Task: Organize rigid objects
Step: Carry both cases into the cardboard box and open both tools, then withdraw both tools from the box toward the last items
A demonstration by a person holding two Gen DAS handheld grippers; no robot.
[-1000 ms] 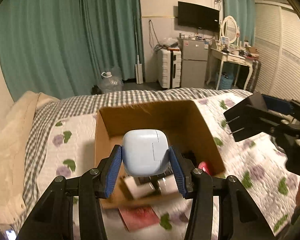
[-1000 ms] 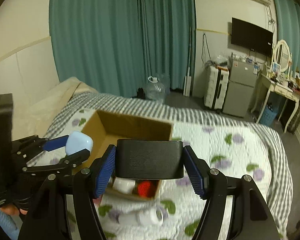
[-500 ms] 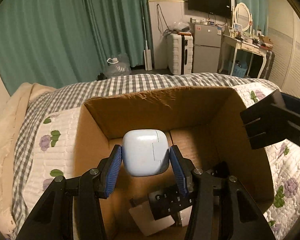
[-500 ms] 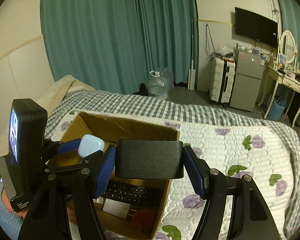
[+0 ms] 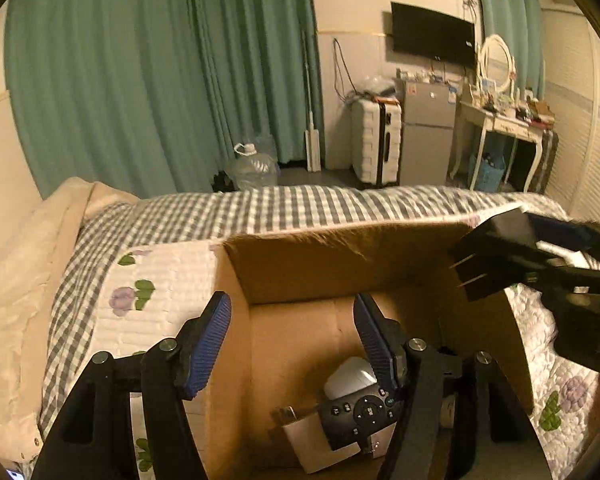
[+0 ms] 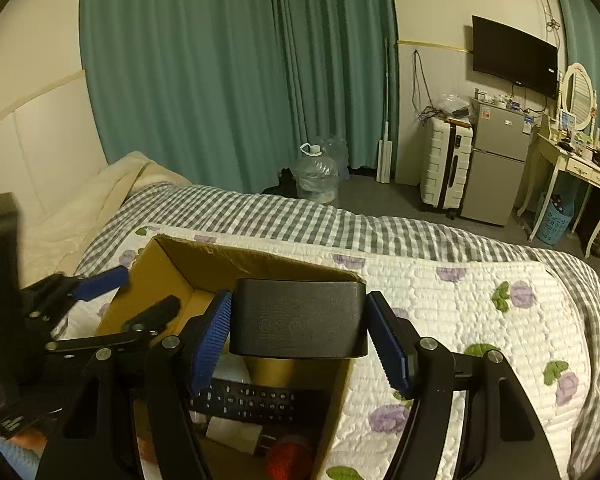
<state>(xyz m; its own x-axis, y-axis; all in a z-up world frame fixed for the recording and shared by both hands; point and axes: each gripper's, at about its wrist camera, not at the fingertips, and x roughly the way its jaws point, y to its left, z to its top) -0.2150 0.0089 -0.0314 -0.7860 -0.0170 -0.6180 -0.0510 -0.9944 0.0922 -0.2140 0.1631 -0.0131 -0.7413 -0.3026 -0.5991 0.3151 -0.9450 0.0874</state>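
An open cardboard box (image 5: 340, 256) sits on the bed. My left gripper (image 5: 292, 344) is open and empty over the box's left part. A pale blue earbud case (image 5: 350, 376) lies inside the box beside a black remote (image 5: 360, 412). My right gripper (image 6: 298, 344) is shut on a black power adapter (image 6: 298, 322), held above the box's right wall (image 6: 340, 384). In the left wrist view the adapter (image 5: 496, 252) shows at the right, over the box's right edge. In the right wrist view the left gripper (image 6: 116, 296) shows at the left.
The box also holds a long black remote (image 6: 260, 400), a white block (image 5: 320, 444) and a red object (image 6: 290, 458). The bed has a flowered quilt (image 6: 480, 320) and a checked cover (image 5: 260, 208). A beige blanket (image 5: 16, 280) lies to the left.
My left gripper has opened and the pale blue earbud case has dropped into the box. My right gripper has moved in over the box's right wall with the adapter.
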